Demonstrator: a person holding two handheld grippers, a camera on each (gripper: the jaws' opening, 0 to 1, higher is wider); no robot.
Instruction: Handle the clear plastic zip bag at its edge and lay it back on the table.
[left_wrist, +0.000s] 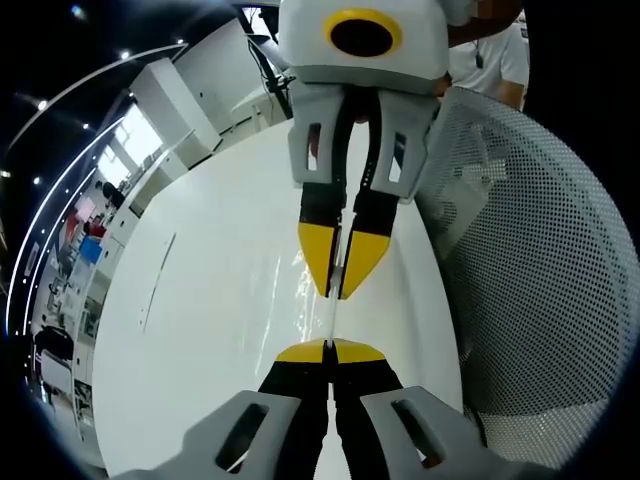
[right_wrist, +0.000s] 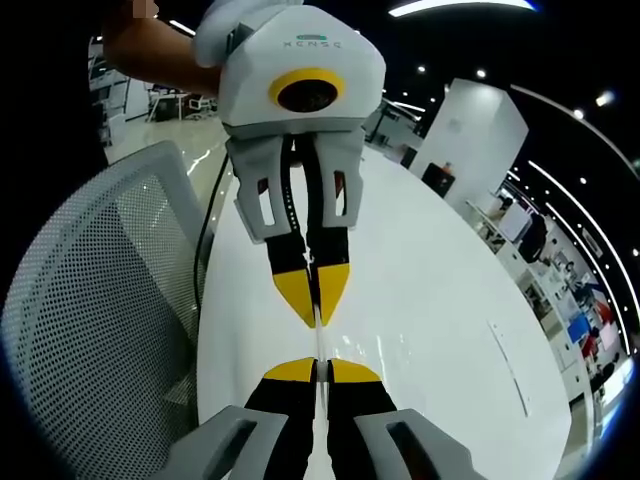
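I am pinching the clear zip bag (left_wrist: 331, 320) edge-on between both closed grippers' fingers, left gripper (left_wrist: 331, 350) facing right gripper (right_wrist: 316, 368), above the tabletop (left_wrist: 210, 300).

The clear plastic zip bag (left_wrist: 331, 318) shows only as a thin edge-on sliver between the two grippers' closed yellow tips, so its outline and contents cannot be told. A white mesh chair (left_wrist: 540, 270) hides the table's (left_wrist: 200, 300) near edge. Far shelves (left_wrist: 75, 250) are too small to make out.
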